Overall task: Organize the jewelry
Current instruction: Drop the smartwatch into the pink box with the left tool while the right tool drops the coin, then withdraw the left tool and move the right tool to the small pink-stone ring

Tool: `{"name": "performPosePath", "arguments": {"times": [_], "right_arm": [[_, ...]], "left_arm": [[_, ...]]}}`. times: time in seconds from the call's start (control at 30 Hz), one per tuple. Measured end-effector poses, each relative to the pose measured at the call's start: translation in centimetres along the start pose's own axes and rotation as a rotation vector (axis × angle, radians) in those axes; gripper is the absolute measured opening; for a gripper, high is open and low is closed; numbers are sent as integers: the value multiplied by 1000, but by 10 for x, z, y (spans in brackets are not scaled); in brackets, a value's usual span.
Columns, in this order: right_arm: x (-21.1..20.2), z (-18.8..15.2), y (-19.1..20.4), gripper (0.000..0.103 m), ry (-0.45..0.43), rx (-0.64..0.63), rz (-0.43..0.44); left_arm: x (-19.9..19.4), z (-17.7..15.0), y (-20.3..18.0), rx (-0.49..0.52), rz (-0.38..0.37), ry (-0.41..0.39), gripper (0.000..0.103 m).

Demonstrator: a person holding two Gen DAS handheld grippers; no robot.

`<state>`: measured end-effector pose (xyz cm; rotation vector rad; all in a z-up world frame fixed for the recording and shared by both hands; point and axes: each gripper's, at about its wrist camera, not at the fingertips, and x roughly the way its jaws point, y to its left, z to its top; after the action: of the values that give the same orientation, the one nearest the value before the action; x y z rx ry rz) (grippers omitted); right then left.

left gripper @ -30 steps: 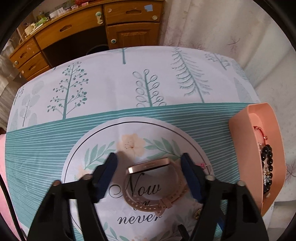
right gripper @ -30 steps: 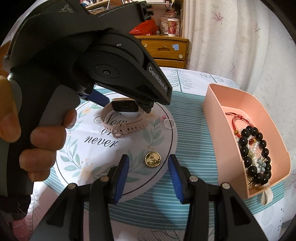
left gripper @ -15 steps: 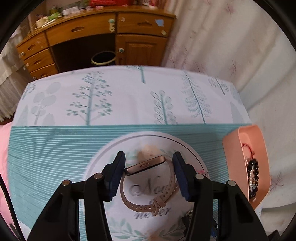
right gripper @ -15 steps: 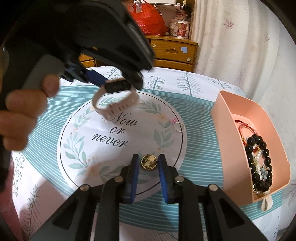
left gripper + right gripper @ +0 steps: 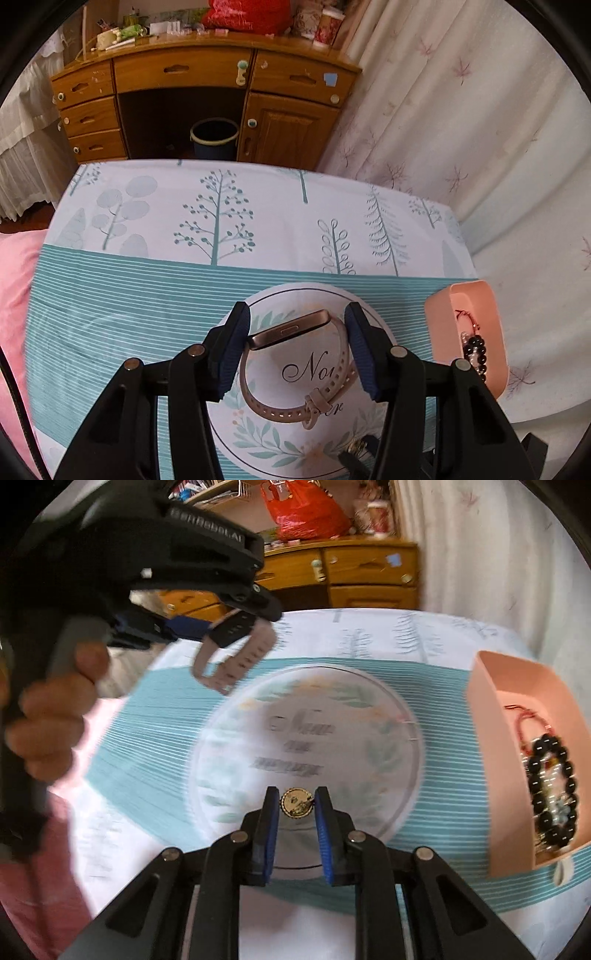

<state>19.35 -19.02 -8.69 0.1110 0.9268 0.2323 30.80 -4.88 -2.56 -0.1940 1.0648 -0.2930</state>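
The left gripper (image 5: 297, 341) is clamped on a watch (image 5: 291, 363), its perforated pink strap looping above the tablecloth (image 5: 147, 295). The right gripper (image 5: 297, 808) pinches a round gold brooch (image 5: 296, 802). Glossy black beads (image 5: 554, 794) lie in the peach tray (image 5: 491, 738) at right.

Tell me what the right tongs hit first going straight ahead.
Past the gold brooch they grip, probably the tablecloth around its round printed motif. The pink tray sits off right; depth unclear.

Table under a teal-striped, tree-printed tablecloth (image 5: 147, 295), pink jewelry tray (image 5: 491, 768) on it.
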Motion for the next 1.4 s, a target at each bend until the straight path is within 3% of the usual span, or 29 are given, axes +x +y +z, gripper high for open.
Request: {"name": "performPosePath", "arguments": {"times": [0.17, 0.37, 0.63, 0.83, 1.13, 1.37, 1.4], "right_arm": [[-38, 16, 4, 19, -26, 12, 32], [-95, 29, -19, 19, -145, 30, -91], [-126, 27, -67, 19, -220, 138, -157], [-136, 24, -101, 19, -226, 199, -201], [-147, 9, -157, 20, -211, 353, -193], [-146, 4, -174, 20, -200, 398, -167], [-144, 3, -175, 20, -195, 404, -166]], "left_arm": [[-24, -2, -5, 14, -24, -51, 52], [-50, -10, -29, 71, -73, -99, 52], [-74, -29, -79, 222, -184, -159, 52], [-58, -41, -118, 293, -321, -80, 52], [-9, -58, -190, 358, -317, 38, 52], [6, -57, -210, 364, -345, 60, 52], [8, -57, -210, 362, -333, 62, 59]]}}
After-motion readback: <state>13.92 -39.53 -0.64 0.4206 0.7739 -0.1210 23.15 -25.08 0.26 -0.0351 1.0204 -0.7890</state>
